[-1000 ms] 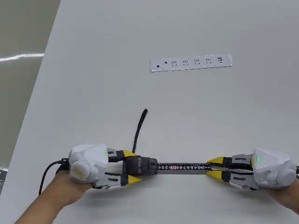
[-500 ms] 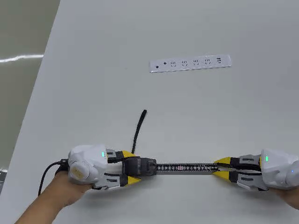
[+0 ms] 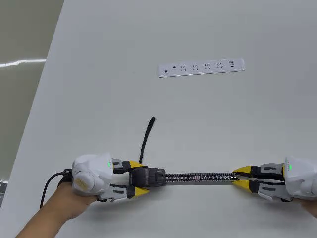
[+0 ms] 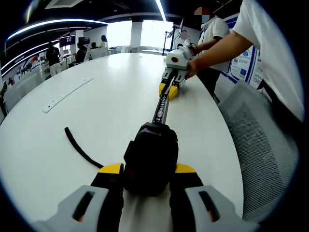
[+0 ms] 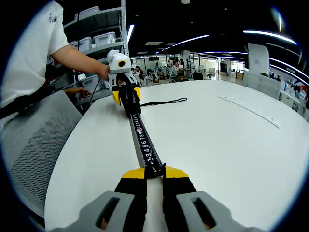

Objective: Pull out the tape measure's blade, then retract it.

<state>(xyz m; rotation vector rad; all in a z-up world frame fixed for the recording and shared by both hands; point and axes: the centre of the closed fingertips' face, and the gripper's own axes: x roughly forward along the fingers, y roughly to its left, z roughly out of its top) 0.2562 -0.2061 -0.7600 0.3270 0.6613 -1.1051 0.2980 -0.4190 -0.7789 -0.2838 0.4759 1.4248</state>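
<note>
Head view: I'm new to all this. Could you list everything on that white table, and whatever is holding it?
tape measure case: one, black, near side of the table, clamped in the left tongs
blade: one, dark with pale numerals, stretched from the case to the right tongs
strap: one, black, lying on the table behind the case
power strip: one, white, far side of the table
table: one, white
left tongs: one pair, yellow-tipped, shut on the case
right tongs: one pair, yellow-tipped, shut on the blade's end

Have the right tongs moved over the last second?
Yes. Against the power strip, which barely shifts, the right tongs slid rightward, away from the case, drawing out more blade.
</note>
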